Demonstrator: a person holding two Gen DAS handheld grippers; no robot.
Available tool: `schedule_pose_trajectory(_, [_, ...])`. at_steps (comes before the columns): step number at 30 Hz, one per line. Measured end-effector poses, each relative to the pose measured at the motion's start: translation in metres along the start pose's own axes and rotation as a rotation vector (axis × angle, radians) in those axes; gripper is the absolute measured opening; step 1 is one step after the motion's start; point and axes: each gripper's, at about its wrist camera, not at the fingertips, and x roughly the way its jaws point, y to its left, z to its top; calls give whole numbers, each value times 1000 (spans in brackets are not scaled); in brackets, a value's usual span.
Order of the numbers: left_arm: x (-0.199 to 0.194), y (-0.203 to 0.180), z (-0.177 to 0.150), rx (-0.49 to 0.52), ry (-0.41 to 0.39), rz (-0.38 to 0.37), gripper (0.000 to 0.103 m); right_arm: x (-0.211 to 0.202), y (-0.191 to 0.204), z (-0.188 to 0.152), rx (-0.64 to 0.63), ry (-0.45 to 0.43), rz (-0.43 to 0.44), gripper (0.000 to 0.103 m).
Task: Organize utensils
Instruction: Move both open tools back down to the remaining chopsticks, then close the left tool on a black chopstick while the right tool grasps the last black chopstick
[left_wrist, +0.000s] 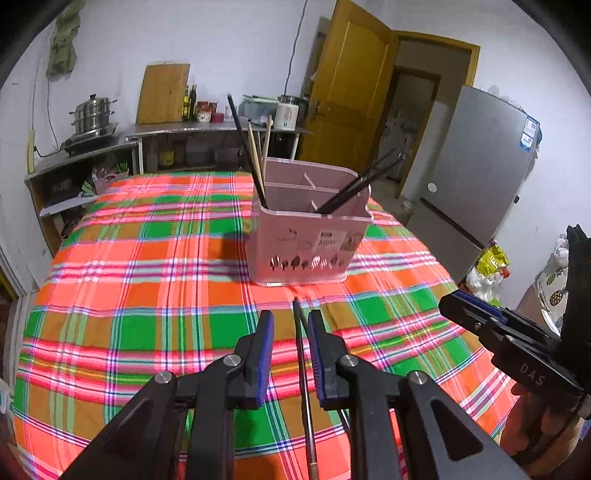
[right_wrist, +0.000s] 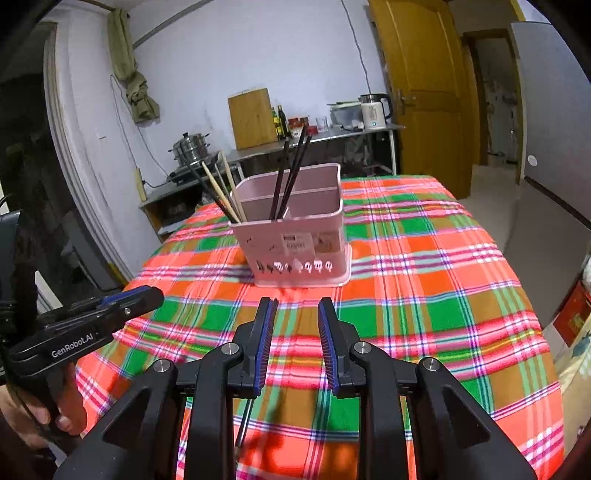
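A pink utensil holder (left_wrist: 306, 240) stands on the plaid tablecloth (left_wrist: 147, 258), with wooden and black chopsticks (left_wrist: 255, 158) in its left compartment and black chopsticks (left_wrist: 362, 179) in a right one. It also shows in the right wrist view (right_wrist: 295, 236). A dark chopstick (left_wrist: 304, 376) lies on the cloth between the fingers of my left gripper (left_wrist: 290, 325), which is open around it. My right gripper (right_wrist: 297, 310) is open and empty above the cloth; it also shows in the left wrist view (left_wrist: 465, 306). A piece of the chopstick (right_wrist: 245, 417) shows under my right gripper.
A metal counter (left_wrist: 207, 129) with a steamer pot (left_wrist: 92, 112), cutting board, bottles and kettle (left_wrist: 288, 112) stands behind the table. A wooden door (left_wrist: 351, 85) and grey fridge (left_wrist: 476, 177) are at the right. The left gripper shows in the right wrist view (right_wrist: 140, 299).
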Motion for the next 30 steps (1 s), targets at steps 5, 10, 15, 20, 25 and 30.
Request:
schedule_pose_trajectory(5, [20, 6, -13, -19, 56, 0, 18, 9, 5, -12, -15, 36, -4, 25])
schedule_pose_trajectory(10, [47, 7, -26, -15, 128, -12, 18, 20, 2, -19, -4, 69, -2, 25])
schedule_pose_trajectory(15, [72, 3, -36, 1, 187, -18, 18, 28, -3, -24, 8, 88, -7, 25])
schedule_pose_trajectory(20, [95, 0, -39, 5, 222, -15, 18, 34, -8, -28, 25, 107, -18, 25])
schedule_pose_trajectory(25, [108, -3, -39, 24, 233, -8, 14, 40, -10, -30, 34, 121, -20, 25])
schedule_pose_trajectory(30, [104, 4, -40, 4, 214, 17, 5, 48, -6, -32, 28, 136, -13, 25])
